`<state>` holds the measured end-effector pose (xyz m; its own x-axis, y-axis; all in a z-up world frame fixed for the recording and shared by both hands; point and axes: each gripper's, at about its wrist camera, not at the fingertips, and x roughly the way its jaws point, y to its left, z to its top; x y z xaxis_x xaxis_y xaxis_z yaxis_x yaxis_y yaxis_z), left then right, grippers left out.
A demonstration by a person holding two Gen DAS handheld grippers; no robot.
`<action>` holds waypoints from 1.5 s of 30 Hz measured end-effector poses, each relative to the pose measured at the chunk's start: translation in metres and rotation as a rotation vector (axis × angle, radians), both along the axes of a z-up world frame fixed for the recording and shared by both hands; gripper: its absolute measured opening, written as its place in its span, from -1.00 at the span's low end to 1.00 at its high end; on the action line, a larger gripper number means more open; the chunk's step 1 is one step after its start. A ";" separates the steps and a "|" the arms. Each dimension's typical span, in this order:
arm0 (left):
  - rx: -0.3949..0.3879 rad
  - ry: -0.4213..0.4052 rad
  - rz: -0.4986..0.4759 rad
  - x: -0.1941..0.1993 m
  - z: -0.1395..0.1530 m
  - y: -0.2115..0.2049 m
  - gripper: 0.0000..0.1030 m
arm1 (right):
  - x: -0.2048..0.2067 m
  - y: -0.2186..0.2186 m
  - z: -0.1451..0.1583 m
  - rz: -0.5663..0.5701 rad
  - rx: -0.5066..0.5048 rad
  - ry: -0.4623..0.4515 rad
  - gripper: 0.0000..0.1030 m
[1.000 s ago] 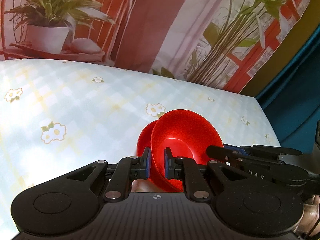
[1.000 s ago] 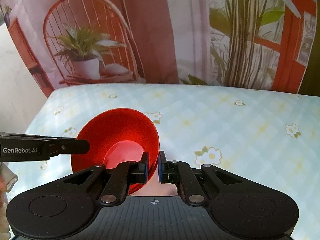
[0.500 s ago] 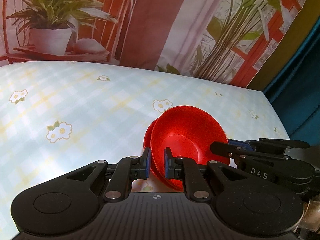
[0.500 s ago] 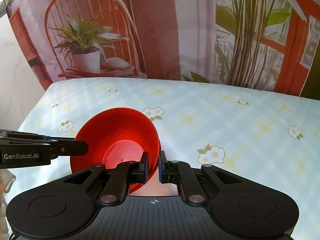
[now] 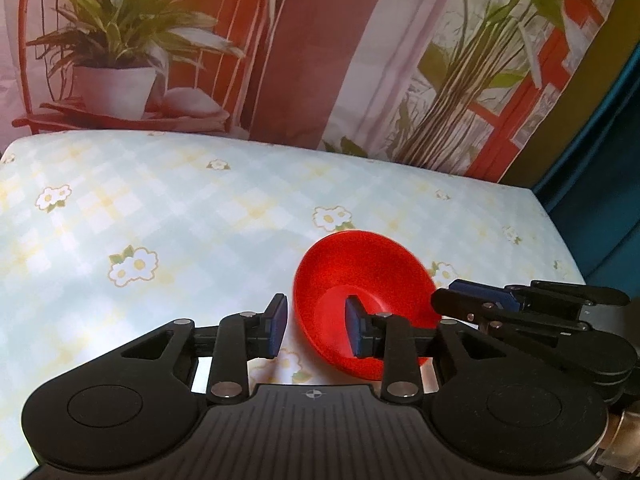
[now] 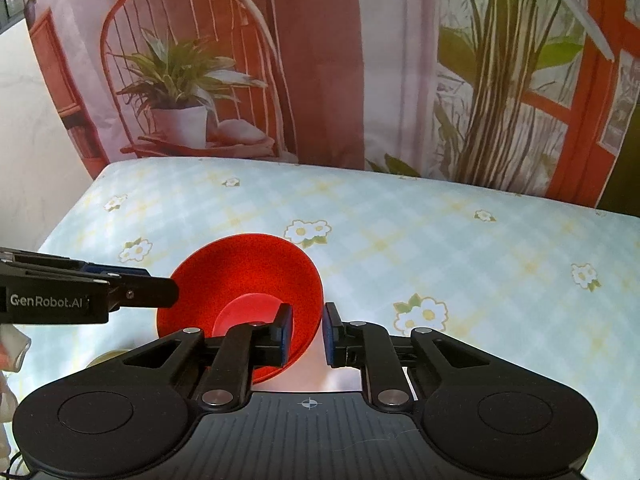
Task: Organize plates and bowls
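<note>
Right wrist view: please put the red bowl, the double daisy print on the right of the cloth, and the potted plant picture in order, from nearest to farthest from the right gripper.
1. red bowl: its rim lies between the open fingers of the right gripper, on the left side.
2. double daisy print: on the tablecloth, just ahead to the right.
3. potted plant picture: on the backdrop behind the table's far edge, upper left.

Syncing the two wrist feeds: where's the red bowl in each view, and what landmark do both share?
Left wrist: red bowl lower centre-right, tilted, its near wall between the open left hand-held gripper jaws.
Right wrist: red bowl lower centre-left, its wall between the open right hand-held gripper jaws.
Shared landmark: the backdrop's white potted plant, upper left in both.
</note>
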<state>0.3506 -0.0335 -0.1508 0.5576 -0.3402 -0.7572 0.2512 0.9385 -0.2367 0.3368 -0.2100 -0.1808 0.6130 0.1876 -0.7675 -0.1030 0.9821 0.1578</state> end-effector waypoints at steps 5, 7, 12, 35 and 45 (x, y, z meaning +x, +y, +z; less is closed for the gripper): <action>0.011 -0.038 -0.024 -0.013 0.011 -0.013 -0.36 | -0.015 -0.005 0.008 0.006 0.002 -0.028 -0.70; 0.022 -0.050 -0.033 -0.020 0.014 -0.021 -0.36 | -0.023 -0.009 0.014 0.002 0.011 -0.047 -0.70; 0.031 -0.062 -0.049 -0.036 0.018 -0.040 -0.36 | -0.046 -0.019 0.028 -0.008 -0.005 -0.108 -0.69; 0.021 -0.013 -0.192 -0.069 -0.010 -0.121 -0.36 | -0.123 -0.128 0.004 -0.224 -0.029 -0.122 -0.54; 0.011 0.041 -0.212 -0.064 -0.029 -0.131 -0.36 | -0.131 -0.134 -0.012 -0.238 0.000 -0.092 -0.54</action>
<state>0.2863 -0.1649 -0.1801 0.4433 -0.4383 -0.7819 0.4338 0.8682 -0.2408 0.2063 -0.3443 -0.1931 0.7075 0.0296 -0.7061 0.1175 0.9803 0.1589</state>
